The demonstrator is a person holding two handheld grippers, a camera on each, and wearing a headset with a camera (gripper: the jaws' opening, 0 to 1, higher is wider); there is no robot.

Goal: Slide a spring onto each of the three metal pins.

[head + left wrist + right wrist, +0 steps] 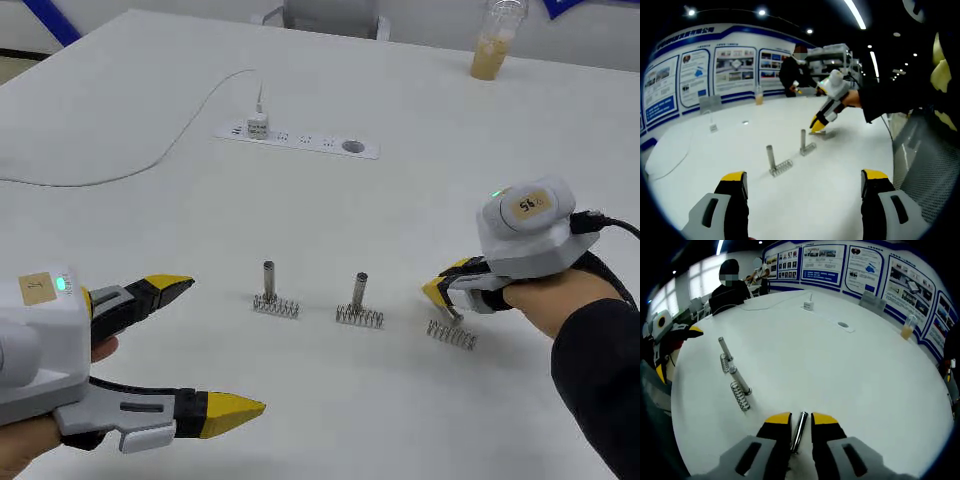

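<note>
Left gripper, near left: jaws spread wide, nothing held, tips well apart from the work.

Left pin: seen upright on the white table. Left spring is laid flat at its foot on the near side, touching or just beside it; which cannot be told.

Middle pin: upright, with the middle spring laid flat likewise. Neither pin is sleeved.

Right gripper, right of the row: jaws are clamped on the third pin, gripped along its shaft with the tip low to the table. Right spring is lying just near of it, not yet threaded.

Handling, judged: the springs are taken to be light, open-coiled and soft, likely to roll, or to flick away if pinched hard. A light grip across the coils near one end is advised, the bore left open. The pins are judged stiff, smooth and slippery, and easily toppled when nudged.
</note>
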